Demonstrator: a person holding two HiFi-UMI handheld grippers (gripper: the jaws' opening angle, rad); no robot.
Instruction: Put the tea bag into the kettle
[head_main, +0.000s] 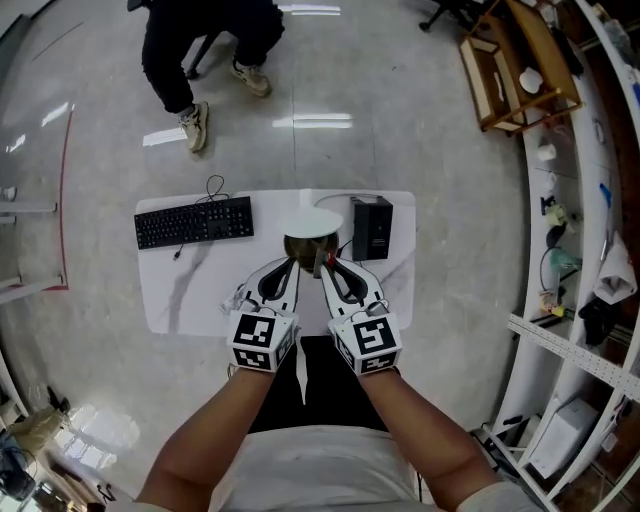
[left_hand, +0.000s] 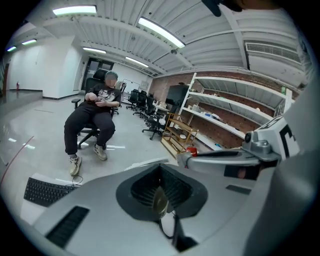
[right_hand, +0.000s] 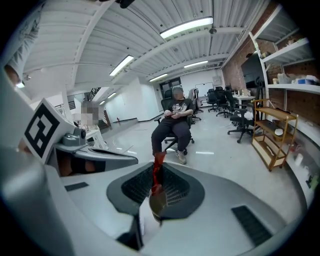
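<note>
Head view, both grippers converged on the kettle (head_main: 300, 248), which stands midway along the white table (head_main: 180, 290), nearer its far edge than its near one. A keyboard (head_main: 194, 222) is laid along the far left corner, and a black box (head_main: 372, 228) is set by the far edge, just to the right of the kettle. A white disc (head_main: 312, 222) is seen touching or just behind the kettle's far side; whether it is a lid or a plate cannot be told.

The tea bag (right_hand: 157, 172), a red strip, is pinched upright between the pads of the right gripper (head_main: 322, 268), with its upper end projecting above them. It is held at the kettle's near right rim, not yet inside. This placement is judged to line the bag up with the mouth for release.

The left gripper (head_main: 287, 268) is held with its pads pressed together to a narrow slit, and nothing is seen gripped; a brassy sliver in that slit is judged to be the kettle beyond. It is placed at the near left rim, probably to steady the vessel.

The kettle's interior appears dark; no tea bag is seen in it, and liquid cannot be confirmed.
</note>
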